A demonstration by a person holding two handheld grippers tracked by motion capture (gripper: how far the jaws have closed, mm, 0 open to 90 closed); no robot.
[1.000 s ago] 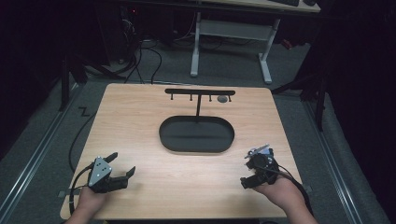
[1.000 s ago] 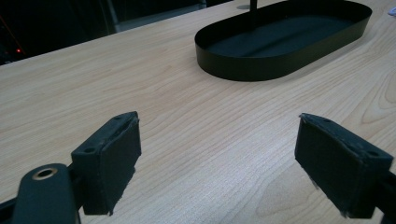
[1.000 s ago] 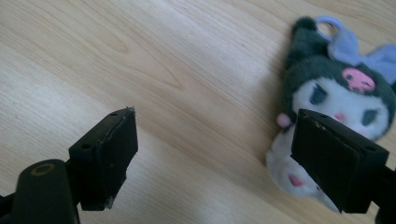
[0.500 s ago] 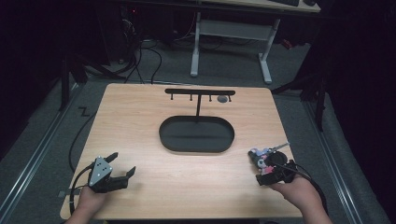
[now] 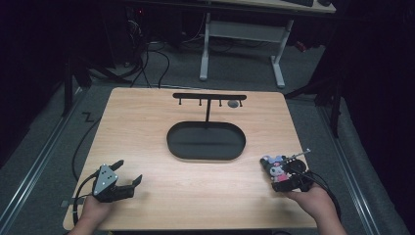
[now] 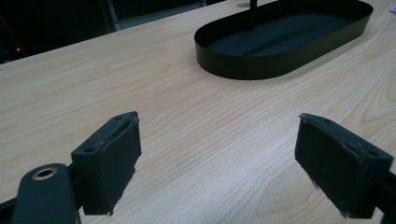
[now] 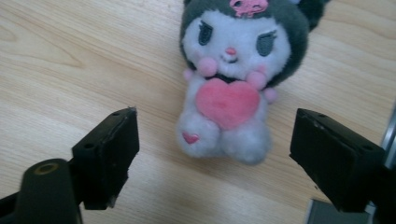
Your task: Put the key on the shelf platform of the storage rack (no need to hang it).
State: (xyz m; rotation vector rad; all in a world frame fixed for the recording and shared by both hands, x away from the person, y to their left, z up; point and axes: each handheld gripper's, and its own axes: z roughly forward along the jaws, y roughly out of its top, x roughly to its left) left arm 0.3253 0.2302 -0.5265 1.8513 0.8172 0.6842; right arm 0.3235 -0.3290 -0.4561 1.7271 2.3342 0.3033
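Plush toy (image 7: 232, 88): soft fuzzy doll, dark grey hood, white face, pink felt heart on the chest. It lies flat on the counter (image 5: 147, 127) near the right edge, towards the near right corner. The counter is light wood-grain laminate. At its centre is an oval black metal tray (image 5: 206, 140), smooth with a low rim, with a thin black T-shaped hook rack (image 5: 209, 97) rising behind it.

Right gripper (image 7: 212, 151): matte black block jaws apart either side of the plush, not touching it; they have just been closing slightly. Since a second ago the right hand has shifted towards the right edge, bringing the plush into view there. Left gripper (image 5: 128, 172), near the near left corner, is unchanged, jaws wide open and empty.

Nothing stands between the jaws and the plush.
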